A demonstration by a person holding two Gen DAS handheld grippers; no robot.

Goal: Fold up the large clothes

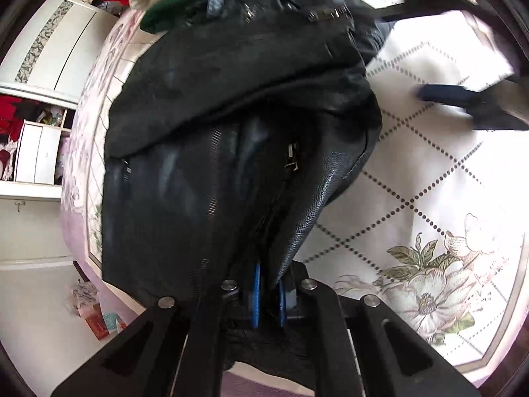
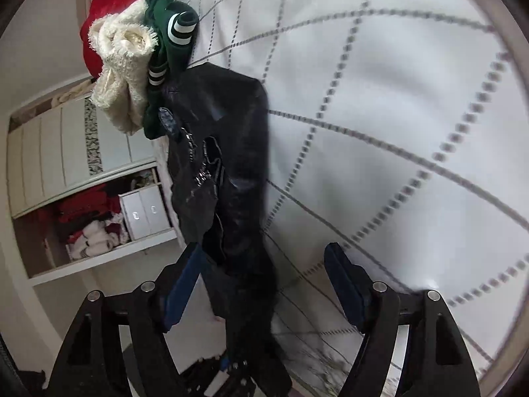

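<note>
A black leather jacket (image 1: 231, 125) with metal zippers lies bunched on the bed, and one edge is lifted toward the left wrist camera. My left gripper (image 1: 268, 286) is shut on that edge, its blue pads pinching the leather. In the right wrist view the same jacket (image 2: 231, 182) hangs dark and crumpled in front of my right gripper (image 2: 263, 253). That gripper is open, and a fold of the jacket shows between its fingers without the pads pressing on it. One blue-padded finger (image 1: 443, 95) of the right gripper shows beside the jacket over the quilt.
The bed carries a white quilt (image 1: 429, 182) with dotted diamonds and printed flowers. A pile of red, cream fleece (image 2: 122, 66) and green striped clothes (image 1: 185, 10) lies at the jacket's far end. A white wardrobe (image 2: 66, 152) with open shelves stands beyond the bed's edge. Boxes (image 1: 96, 317) lie on the floor.
</note>
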